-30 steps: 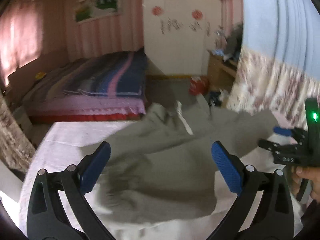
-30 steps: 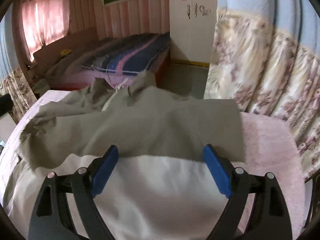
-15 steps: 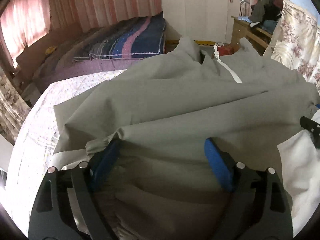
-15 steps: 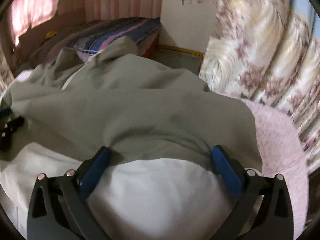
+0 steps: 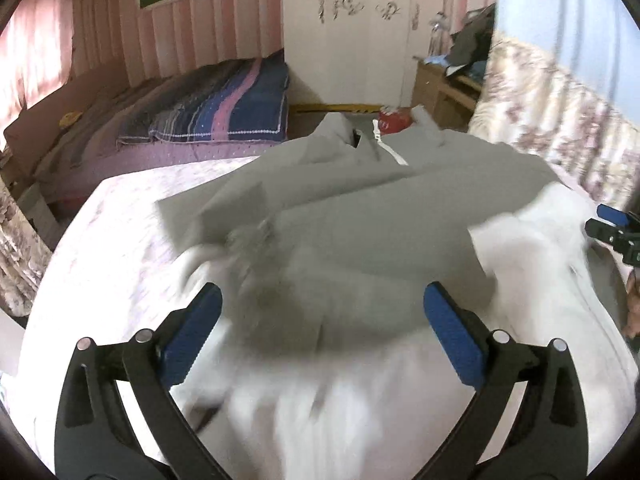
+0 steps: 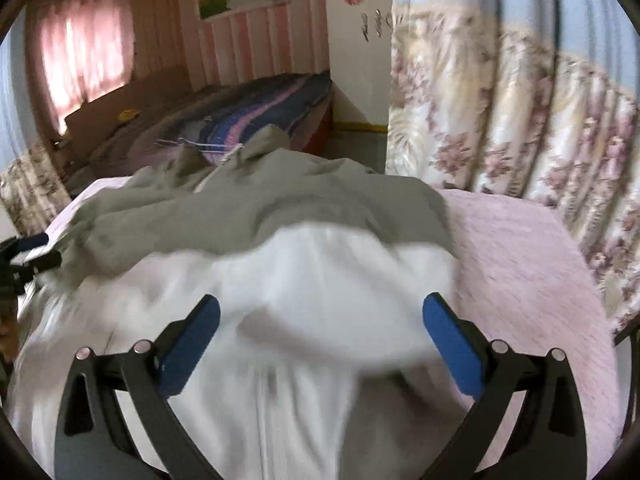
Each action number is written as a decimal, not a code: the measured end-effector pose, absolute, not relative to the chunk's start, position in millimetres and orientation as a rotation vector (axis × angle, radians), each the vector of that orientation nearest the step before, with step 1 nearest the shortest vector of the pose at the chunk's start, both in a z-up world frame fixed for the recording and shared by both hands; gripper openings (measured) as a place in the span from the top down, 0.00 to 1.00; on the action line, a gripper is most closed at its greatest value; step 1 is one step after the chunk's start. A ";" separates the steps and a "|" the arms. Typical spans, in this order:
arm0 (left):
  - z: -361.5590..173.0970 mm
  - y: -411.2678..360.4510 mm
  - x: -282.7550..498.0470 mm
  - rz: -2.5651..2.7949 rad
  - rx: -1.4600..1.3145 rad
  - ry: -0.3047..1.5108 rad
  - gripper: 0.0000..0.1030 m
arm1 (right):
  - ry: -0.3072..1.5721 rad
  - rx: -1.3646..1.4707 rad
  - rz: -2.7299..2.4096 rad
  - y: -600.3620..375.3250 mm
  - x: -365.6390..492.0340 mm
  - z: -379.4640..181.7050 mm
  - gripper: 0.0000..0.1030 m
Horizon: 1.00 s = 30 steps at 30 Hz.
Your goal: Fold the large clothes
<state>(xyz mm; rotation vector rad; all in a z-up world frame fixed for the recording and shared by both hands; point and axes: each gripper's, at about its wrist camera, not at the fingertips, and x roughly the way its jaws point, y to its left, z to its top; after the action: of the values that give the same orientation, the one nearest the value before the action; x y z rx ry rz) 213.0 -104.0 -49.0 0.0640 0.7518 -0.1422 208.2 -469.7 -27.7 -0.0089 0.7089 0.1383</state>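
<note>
A large grey jacket (image 5: 360, 216) with a white lining (image 5: 360, 400) and a white zipper lies on a pink bedspread (image 5: 112, 240). Its lower part is turned back, lining up. My left gripper (image 5: 322, 340) is open and empty above the grey and white fabric near its left side. My right gripper (image 6: 320, 344) is open and empty above the white lining (image 6: 312, 280); the grey jacket (image 6: 248, 208) lies beyond it. The right gripper also shows at the right edge of the left wrist view (image 5: 616, 232).
The pink bedspread (image 6: 520, 264) extends to the right. A floral curtain (image 6: 500, 120) hangs close on the right. A second bed with a striped blanket (image 5: 216, 108) stands behind, then a white wardrobe (image 5: 352, 32) and a wooden desk (image 5: 444, 84).
Both grippers have pulled back toward me and up from the jacket. More white lining now shows in front of each gripper. Both stay open.
</note>
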 end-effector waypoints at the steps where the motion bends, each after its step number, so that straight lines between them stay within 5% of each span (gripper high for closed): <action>1: -47.4 -96.8 197.3 -0.139 0.067 0.746 0.03 | 0.710 -0.011 0.130 -479.1 190.8 -27.0 0.02; 13: -101.7 -8.6 98.7 -0.043 -0.074 0.914 0.03 | 0.854 0.100 0.085 -537.6 121.0 -79.2 0.04; 15: -106.8 -9.3 101.7 -0.085 -0.110 0.932 0.03 | 0.869 0.088 0.134 -528.0 121.1 -83.3 0.28; 19: -111.7 -22.5 111.1 -0.119 -0.084 0.937 0.06 | 0.872 0.031 0.162 -509.2 121.2 -85.8 0.58; 20: -111.7 -28.9 114.0 -0.135 -0.058 0.934 0.09 | 0.868 0.045 0.187 -506.8 119.0 -83.6 0.74; 21: -111.3 -34.7 115.7 -0.143 -0.036 0.928 0.21 | 0.864 0.051 0.198 -505.2 118.2 -82.1 0.85; 22: -109.2 -39.0 116.5 -0.164 -0.023 0.914 0.47 | 0.857 0.040 0.207 -499.7 114.0 -78.4 0.88; 25: -101.7 -42.2 116.6 -0.195 -0.010 0.881 0.92 | 0.804 0.013 0.234 -484.7 101.9 -61.7 0.92; 30: -51.7 -17.2 104.2 -0.176 -0.036 0.731 0.97 | 0.691 0.092 0.317 -478.8 74.3 -19.7 0.93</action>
<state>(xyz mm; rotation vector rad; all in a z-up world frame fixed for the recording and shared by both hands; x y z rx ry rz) 104.2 -17.2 -51.7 -0.0365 0.7310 -0.1759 74.3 -478.8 -19.7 0.0924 0.6908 0.3172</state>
